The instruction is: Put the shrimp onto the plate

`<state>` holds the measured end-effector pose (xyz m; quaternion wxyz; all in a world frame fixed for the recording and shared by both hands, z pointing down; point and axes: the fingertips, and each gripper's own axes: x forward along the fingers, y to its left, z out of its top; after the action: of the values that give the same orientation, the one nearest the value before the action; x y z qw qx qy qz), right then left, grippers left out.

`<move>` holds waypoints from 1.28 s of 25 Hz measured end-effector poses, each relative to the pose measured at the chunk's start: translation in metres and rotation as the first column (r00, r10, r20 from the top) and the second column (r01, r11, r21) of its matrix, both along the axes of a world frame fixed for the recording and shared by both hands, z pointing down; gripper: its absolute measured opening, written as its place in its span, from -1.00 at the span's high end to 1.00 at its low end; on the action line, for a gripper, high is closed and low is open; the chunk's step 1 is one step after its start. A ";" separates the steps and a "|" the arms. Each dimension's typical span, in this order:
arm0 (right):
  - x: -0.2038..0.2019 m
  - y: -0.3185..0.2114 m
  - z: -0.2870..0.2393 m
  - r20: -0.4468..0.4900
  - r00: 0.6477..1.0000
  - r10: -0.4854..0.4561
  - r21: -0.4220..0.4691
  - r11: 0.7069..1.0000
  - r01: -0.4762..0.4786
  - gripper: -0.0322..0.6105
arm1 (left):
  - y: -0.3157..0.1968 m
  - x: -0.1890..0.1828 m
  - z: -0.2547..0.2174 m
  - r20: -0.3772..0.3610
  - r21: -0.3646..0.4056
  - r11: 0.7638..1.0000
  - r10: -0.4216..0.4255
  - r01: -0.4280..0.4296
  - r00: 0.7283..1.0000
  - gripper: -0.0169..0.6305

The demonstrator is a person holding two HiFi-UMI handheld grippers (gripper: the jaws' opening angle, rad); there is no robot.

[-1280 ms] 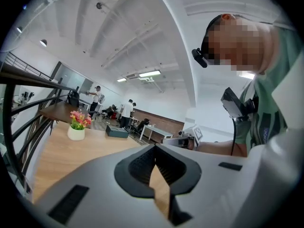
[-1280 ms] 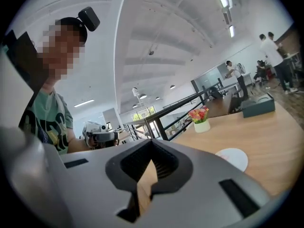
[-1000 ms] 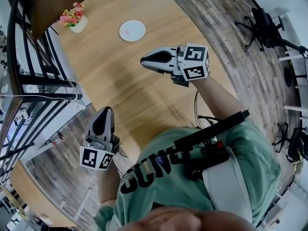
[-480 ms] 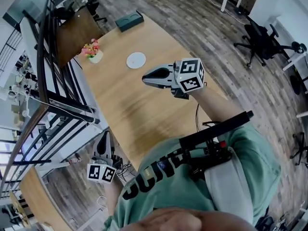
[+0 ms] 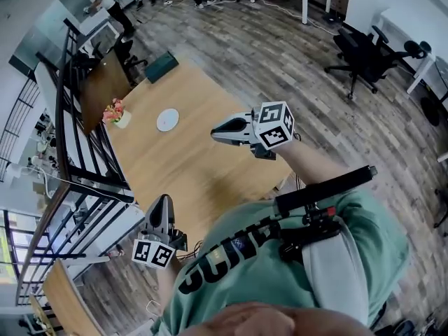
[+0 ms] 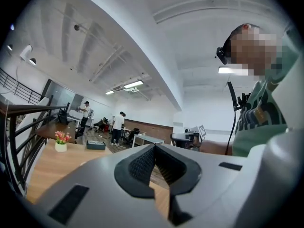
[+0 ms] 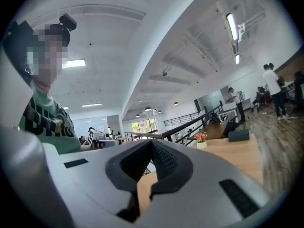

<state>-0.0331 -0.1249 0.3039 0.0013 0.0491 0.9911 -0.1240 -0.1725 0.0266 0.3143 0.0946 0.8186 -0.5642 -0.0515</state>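
Long wooden table (image 5: 192, 166) — white plate (image 5: 167, 120), flower pot (image 5: 116, 113) — over plank floor (image 5: 280, 47)

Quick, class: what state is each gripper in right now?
Left gripper: closed, holding nothing.
Right gripper: closed, holding nothing.

Plate (image 5: 167, 120), far ahead of right claw (image 5: 215, 127): too small, I cannot read what lies on it. Dark flat box (image 5: 162, 66), beyond plate: kind unclear. Surface (image 5: 182, 166), near edge back of right claw: covered by the person's shirt (image 5: 280, 257).
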 end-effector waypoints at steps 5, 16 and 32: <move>0.045 0.008 0.014 0.028 0.999 -0.034 -0.035 0.999 0.035 0.88 | 0.010 0.048 0.005 0.028 -0.049 0.999 -0.018 0.019 0.999 0.93; 0.014 0.057 0.029 0.053 0.994 -0.100 -0.062 0.993 0.103 0.88 | 0.042 0.027 0.004 0.045 -0.063 0.997 -0.039 0.042 0.998 0.93; -0.116 0.144 -0.010 -0.019 0.993 -0.118 0.043 0.992 0.119 0.88 | 0.104 -0.112 0.004 0.008 0.028 0.999 -0.030 0.030 1.000 0.93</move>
<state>-0.1494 0.0188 0.2939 -0.0150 0.1067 0.9889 -0.1026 -0.2845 0.1307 0.3186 0.0798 0.8114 -0.5762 -0.0571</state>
